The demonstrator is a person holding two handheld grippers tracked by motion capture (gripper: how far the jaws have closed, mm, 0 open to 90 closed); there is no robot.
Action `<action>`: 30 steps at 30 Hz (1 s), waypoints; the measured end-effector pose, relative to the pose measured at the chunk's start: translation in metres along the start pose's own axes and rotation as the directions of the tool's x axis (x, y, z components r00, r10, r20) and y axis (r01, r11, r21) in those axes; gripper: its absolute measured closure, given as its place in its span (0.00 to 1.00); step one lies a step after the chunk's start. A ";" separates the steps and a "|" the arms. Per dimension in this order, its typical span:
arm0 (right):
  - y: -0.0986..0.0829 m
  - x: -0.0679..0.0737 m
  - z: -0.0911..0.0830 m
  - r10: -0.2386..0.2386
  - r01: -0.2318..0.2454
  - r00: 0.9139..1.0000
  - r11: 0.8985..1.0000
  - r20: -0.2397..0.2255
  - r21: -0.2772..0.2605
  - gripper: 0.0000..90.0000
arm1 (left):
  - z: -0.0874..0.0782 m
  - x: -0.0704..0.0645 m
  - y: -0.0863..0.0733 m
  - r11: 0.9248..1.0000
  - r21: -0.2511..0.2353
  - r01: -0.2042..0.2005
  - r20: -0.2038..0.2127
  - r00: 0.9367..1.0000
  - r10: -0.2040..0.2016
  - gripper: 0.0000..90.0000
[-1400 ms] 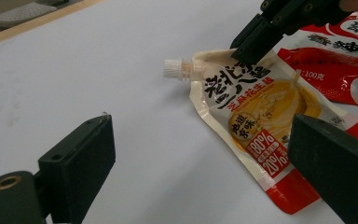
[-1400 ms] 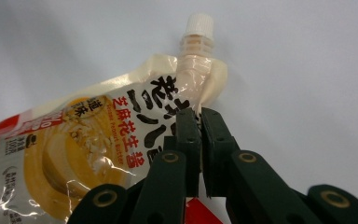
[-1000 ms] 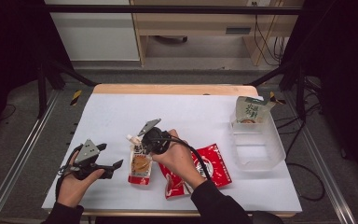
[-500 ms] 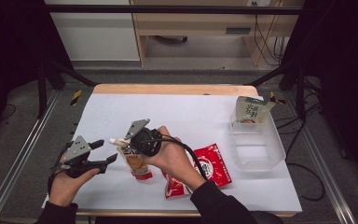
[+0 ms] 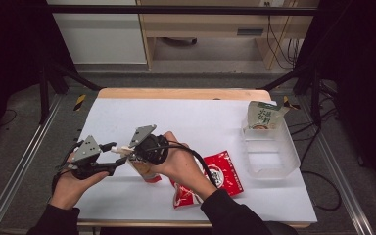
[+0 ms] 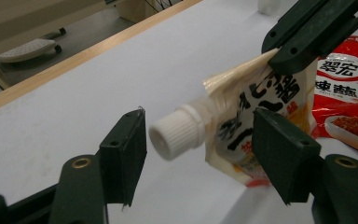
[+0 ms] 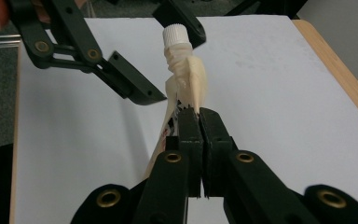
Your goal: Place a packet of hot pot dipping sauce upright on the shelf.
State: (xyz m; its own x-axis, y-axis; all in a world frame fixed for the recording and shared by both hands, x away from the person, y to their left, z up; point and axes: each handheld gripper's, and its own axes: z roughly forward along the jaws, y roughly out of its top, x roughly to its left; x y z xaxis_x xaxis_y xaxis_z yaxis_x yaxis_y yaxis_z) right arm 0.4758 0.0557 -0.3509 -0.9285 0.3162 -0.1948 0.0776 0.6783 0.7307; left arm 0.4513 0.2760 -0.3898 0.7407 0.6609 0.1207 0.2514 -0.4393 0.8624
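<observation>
One white table [image 5: 200, 117] holds two red snack packets [image 5: 223, 174] at 6 o'clock, one spouted pouch [image 5: 142, 169] at 8 o'clock, one clear bin [image 5: 271, 152] at 3 o'clock containing one green packet [image 5: 264, 116]. Two grippers [image 5: 115, 164], two hands.

Pouch [image 6: 254, 109] cream, black lettering, white cap [image 6: 177, 132]; packets [image 5: 223, 172] red, perhaps white-labelled.

**A recording station in a lab**

The place looks like a laboratory set up for recording, not a home. The desk [image 5: 196, 122] is covered with a plain white sheet and stands inside a frame of black metal bars [image 5: 176, 10] and aluminium rails [image 5: 19, 166]. Dark curtains [image 5: 10, 58] hang on both sides. Cables [image 5: 279, 44] run on the grey floor [image 5: 196, 78], beside plain office furniture [image 5: 200, 24].
</observation>
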 end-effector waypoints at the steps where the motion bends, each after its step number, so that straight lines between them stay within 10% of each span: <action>1: 0.000 0.001 0.000 -0.005 0.005 1.000 1.000 -0.002 -0.001 0.99 | 0.001 0.000 0.001 1.000 0.000 -0.002 0.003 1.000 0.002 0.40; 16: -0.001 0.002 -0.003 -0.006 0.006 1.000 1.000 0.004 0.000 0.99 | -0.001 0.006 -0.001 0.998 -0.009 0.058 0.083 0.995 -0.057 0.70; 30: -0.006 -0.004 -0.013 0.023 -0.022 0.999 1.000 0.028 -0.019 0.98 | -0.008 0.000 0.022 1.000 0.030 0.004 0.122 0.993 -0.008 0.80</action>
State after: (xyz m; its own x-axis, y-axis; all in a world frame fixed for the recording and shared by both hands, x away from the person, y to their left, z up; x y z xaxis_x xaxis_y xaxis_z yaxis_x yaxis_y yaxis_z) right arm 0.4745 0.0419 -0.3463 -0.9160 0.3498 -0.1964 0.0914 0.6587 0.7469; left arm 0.4519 0.2713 -0.3670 0.8091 0.5853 0.0535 0.2729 -0.4547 0.8478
